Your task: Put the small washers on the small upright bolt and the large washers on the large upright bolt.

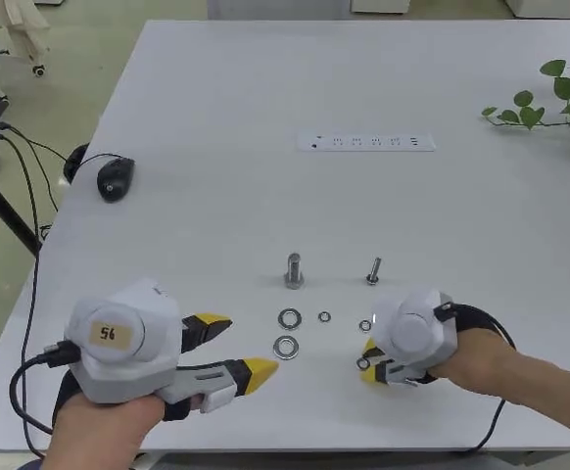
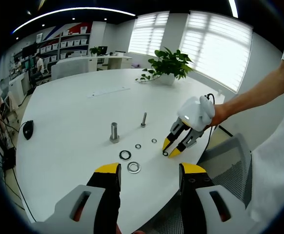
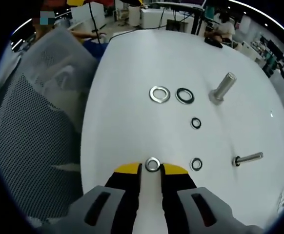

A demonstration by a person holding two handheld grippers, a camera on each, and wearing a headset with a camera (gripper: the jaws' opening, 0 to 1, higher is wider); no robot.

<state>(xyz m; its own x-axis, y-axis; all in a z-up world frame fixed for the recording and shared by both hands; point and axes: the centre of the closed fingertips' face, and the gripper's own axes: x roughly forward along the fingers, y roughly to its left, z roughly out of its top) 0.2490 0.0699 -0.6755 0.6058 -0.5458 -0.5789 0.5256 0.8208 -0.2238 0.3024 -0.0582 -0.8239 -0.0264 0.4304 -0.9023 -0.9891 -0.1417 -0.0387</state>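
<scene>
The large upright bolt (image 1: 294, 271) and the small upright bolt (image 1: 373, 271) stand mid-table. Two large washers (image 1: 289, 318) (image 1: 285, 347) lie flat in front of the large bolt. Two small washers (image 1: 324, 317) (image 1: 364, 325) lie loose near the small bolt. My right gripper (image 3: 152, 169) sits low at the table, its jaws drawn in against a third small washer (image 3: 152, 164), which lies flat between the yellow tips. My left gripper (image 1: 238, 345) hovers left of the large washers, open and holding nothing. In the left gripper view, the right gripper (image 2: 170, 148) points down at that washer.
A white power strip (image 1: 365, 143) lies further back on the white table (image 1: 216, 117). A black mouse (image 1: 115, 179) sits at the left edge, a plant (image 1: 559, 98) at the right. A mesh chair (image 2: 225, 161) stands by the near table edge.
</scene>
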